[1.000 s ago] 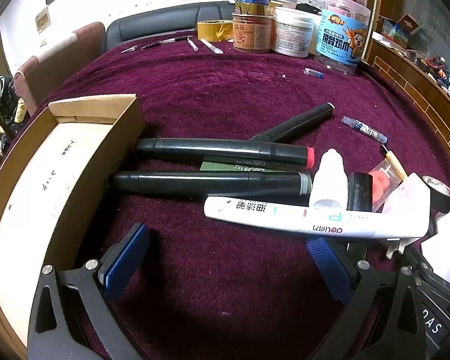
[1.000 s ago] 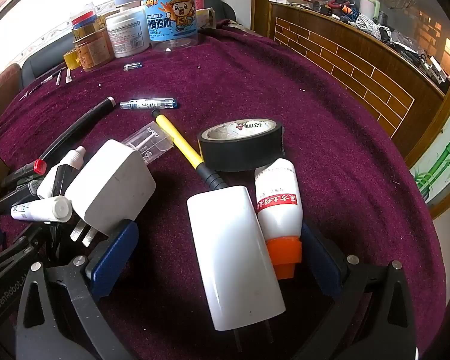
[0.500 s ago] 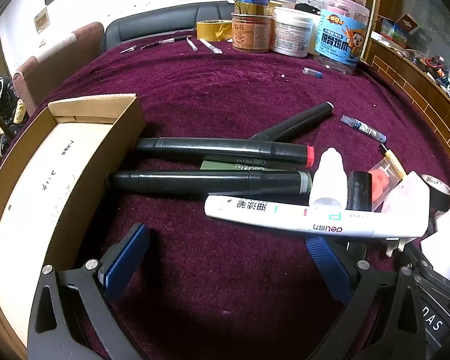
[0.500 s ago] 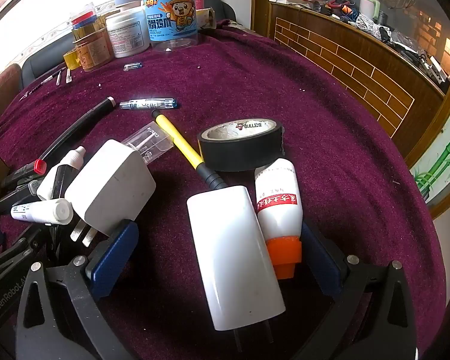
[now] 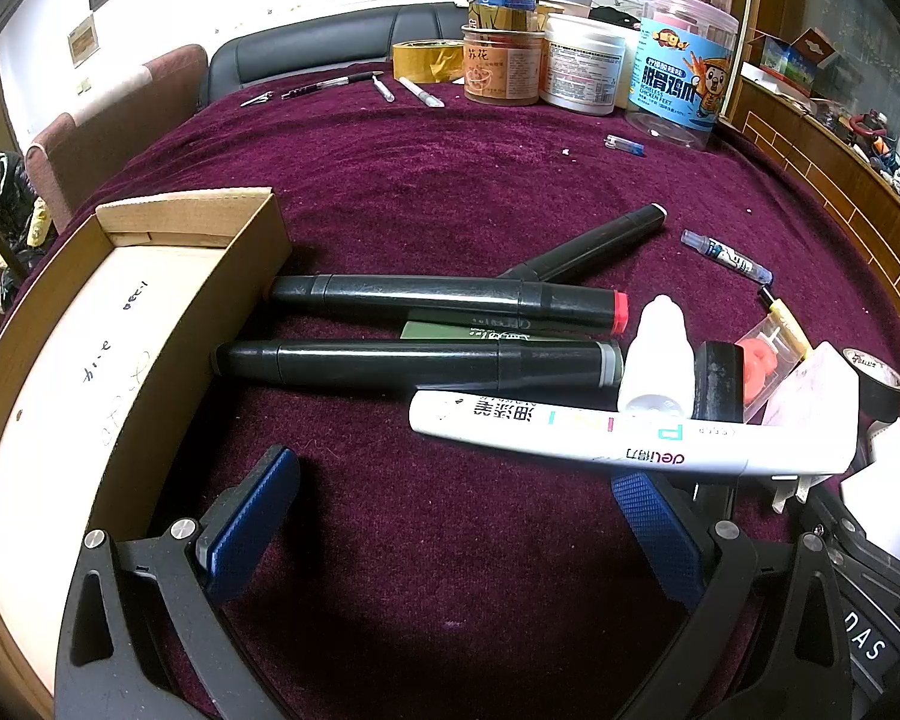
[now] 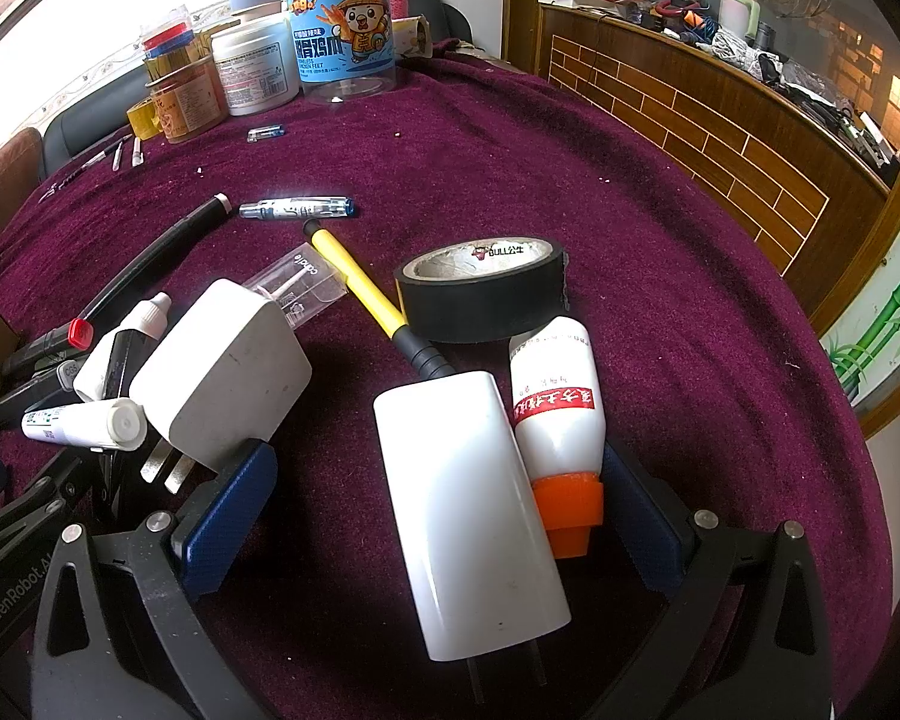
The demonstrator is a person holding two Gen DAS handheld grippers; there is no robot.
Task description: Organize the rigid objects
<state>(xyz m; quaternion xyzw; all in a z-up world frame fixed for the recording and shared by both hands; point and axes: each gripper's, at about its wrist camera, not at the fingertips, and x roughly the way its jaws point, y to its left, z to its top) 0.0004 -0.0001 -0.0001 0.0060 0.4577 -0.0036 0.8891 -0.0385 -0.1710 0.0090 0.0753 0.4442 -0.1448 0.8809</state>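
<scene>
On the purple cloth, my left gripper (image 5: 456, 516) stands open just short of a white marker (image 5: 618, 432) and two black markers (image 5: 426, 360). An open cardboard box (image 5: 78, 360) lies at its left. A small white dropper bottle (image 5: 657, 354) leans beside the markers. My right gripper (image 6: 432, 516) is open around a white plug adapter (image 6: 468, 510) and a white bottle with an orange cap (image 6: 561, 420). Beyond them lie a black tape roll (image 6: 483, 294), a yellow pen (image 6: 360, 288) and a second white adapter (image 6: 222, 372).
Jars and tubs (image 5: 582, 60) and a yellow tape roll (image 5: 426, 60) stand at the table's far edge, with small tools (image 5: 342, 84) near them. A clear pen cap (image 6: 297, 207) lies mid-table. A wooden counter (image 6: 720, 120) runs along the right. A person (image 5: 0, 198) sits at far left.
</scene>
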